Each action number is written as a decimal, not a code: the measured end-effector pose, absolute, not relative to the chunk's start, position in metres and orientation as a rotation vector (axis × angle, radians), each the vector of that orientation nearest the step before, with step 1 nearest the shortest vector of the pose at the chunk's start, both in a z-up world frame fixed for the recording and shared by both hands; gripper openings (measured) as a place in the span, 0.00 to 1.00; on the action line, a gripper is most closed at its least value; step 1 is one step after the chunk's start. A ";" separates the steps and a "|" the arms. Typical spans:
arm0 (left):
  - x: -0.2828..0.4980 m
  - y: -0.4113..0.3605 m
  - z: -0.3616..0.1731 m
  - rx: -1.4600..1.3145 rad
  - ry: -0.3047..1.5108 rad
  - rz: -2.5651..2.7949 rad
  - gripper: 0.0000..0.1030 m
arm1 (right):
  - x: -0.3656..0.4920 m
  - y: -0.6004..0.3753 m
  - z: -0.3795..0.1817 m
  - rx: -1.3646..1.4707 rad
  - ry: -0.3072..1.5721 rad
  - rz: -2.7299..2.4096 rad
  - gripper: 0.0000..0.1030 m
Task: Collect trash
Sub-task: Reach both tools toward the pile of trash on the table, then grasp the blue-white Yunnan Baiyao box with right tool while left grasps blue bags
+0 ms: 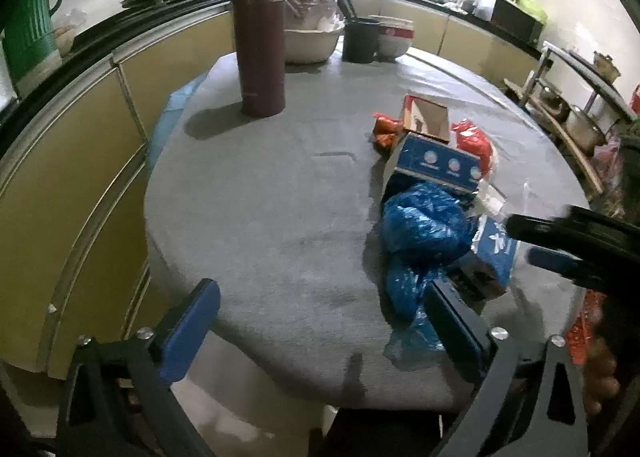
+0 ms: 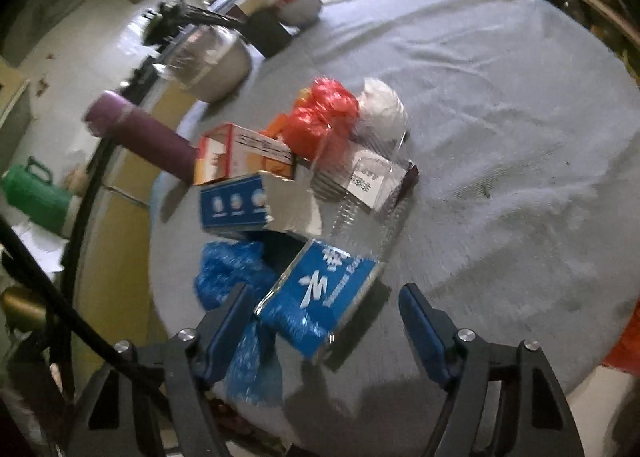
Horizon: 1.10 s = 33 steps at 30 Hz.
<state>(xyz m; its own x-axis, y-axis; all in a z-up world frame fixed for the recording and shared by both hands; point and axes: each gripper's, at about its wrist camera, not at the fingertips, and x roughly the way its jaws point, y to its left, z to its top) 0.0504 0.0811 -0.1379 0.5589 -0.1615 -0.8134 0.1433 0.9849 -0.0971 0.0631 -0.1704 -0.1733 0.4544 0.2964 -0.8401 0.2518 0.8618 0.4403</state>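
Note:
A pile of trash lies on the grey round table (image 1: 272, 217): a crumpled blue plastic bag (image 1: 420, 233) (image 2: 228, 269), a blue carton with white lettering (image 2: 320, 297) (image 1: 496, 253), a blue box with round pictures (image 1: 438, 165) (image 2: 234, 207), an orange-and-white box (image 2: 240, 153) (image 1: 426, 117), a red bag (image 2: 324, 113), a white wad (image 2: 382, 109) and a clear plastic package (image 2: 368, 177). My left gripper (image 1: 320, 329) is open at the table's near edge, left of the blue bag. My right gripper (image 2: 324, 321) is open, its fingers either side of the blue carton.
A maroon flask (image 1: 260, 41) stands at the table's far left. Bowls (image 1: 312, 41), a dark cup (image 1: 360, 39) and a white-and-red bowl (image 1: 394, 37) stand at the far edge. Yellow cabinets (image 1: 80, 161) curve along the left; a shelf with pots (image 1: 580, 117) is at the right.

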 end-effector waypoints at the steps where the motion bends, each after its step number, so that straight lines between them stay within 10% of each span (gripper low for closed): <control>1: 0.050 0.081 -0.138 -0.021 0.960 -0.189 0.93 | 0.068 -0.166 -0.175 0.546 1.126 0.010 0.76; 6: 0.052 0.080 -0.141 -0.040 0.991 -0.252 0.78 | 0.088 -0.147 -0.187 0.457 1.194 -0.065 0.76; 33: 0.128 0.007 -0.172 -0.108 1.101 -0.391 0.77 | 0.026 -0.211 -0.191 0.509 1.186 0.020 0.56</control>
